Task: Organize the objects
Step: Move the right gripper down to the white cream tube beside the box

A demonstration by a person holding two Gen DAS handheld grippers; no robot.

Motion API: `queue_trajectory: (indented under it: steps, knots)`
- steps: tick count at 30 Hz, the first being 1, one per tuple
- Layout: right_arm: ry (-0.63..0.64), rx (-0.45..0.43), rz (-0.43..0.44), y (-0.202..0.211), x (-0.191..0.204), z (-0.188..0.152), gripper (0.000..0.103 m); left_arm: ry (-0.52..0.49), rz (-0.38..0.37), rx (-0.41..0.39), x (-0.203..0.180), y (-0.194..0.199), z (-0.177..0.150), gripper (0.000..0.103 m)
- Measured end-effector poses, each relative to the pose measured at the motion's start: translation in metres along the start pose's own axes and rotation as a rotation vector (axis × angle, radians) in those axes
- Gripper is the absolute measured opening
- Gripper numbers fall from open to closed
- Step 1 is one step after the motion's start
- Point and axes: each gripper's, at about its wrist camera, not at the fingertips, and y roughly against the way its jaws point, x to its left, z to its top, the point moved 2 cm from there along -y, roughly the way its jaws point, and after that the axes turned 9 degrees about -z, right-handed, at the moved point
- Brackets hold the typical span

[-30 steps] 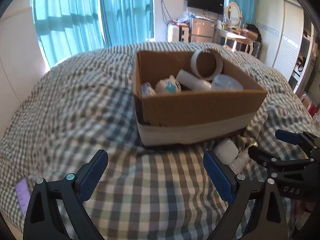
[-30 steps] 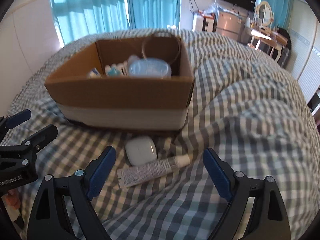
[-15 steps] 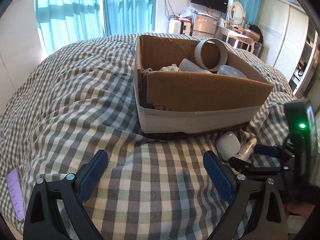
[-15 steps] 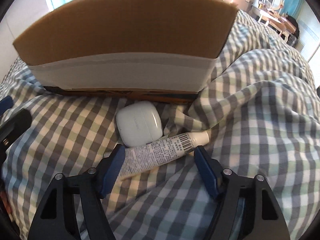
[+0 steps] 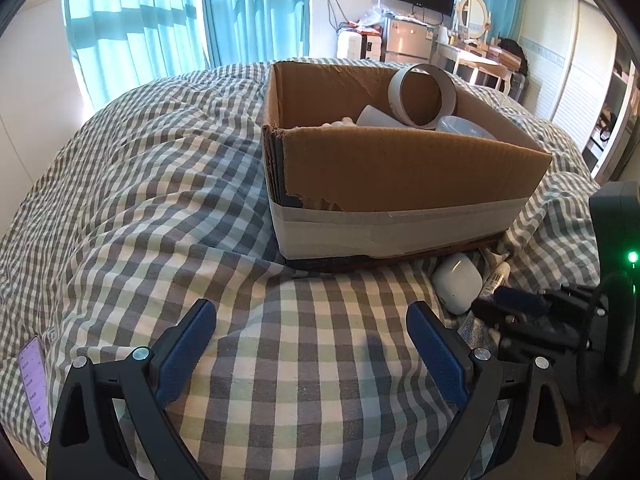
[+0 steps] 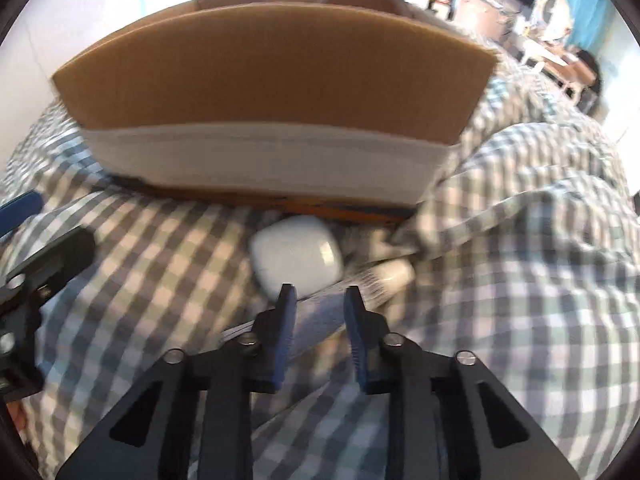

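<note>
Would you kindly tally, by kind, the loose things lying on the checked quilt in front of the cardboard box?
Rounded white plastic case: 1
White printed squeeze tube, between the closing jaws of the right hand-held gripper: 1
Total: 2

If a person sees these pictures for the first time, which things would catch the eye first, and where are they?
The open cardboard box stands in the middle of the checked blanket, with a tape roll leaning inside it. Just in front of the box lie a white case and a tube. The right gripper is closing its jaws around the tube, while the left gripper is open over bare blanket.
</note>
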Motion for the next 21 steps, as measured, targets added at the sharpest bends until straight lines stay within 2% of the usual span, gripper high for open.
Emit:
queue_trajectory:
  steps: [3, 6, 9, 13, 15, 18, 21]
  knots:
    - [-0.022, 0.021, -0.029, 0.001, -0.001, -0.004, 0.025, -0.002, 0.001, 0.003, 0.0, -0.001, 0.0, 0.098]
    - [-0.126, 0.089, 0.023, -0.001, -0.012, -0.011, 0.031, -0.002, -0.002, 0.007, 0.0, -0.002, 0.0, 0.099]
    - [-0.139, 0.111, 0.035, -0.007, -0.012, -0.01, 0.036, -0.004, -0.003, 0.009, 0.0, -0.003, -0.001, 0.098]
    - [-0.159, 0.123, 0.059, -0.02, -0.012, 0.001, 0.055, -0.004, -0.004, 0.01, 0.0, -0.003, -0.001, 0.098]
    - [-0.14, 0.119, 0.058, -0.024, -0.009, 0.003, 0.053, -0.003, -0.007, 0.011, 0.0, -0.004, -0.001, 0.098]
    - [-0.127, 0.06, 0.046, -0.008, -0.007, 0.0, 0.037, -0.006, -0.005, 0.015, 0.0, -0.004, -0.002, 0.099]
    - [-0.131, 0.003, 0.054, 0.015, -0.012, -0.003, 0.03, -0.009, -0.001, 0.017, 0.0, -0.004, -0.002, 0.099]
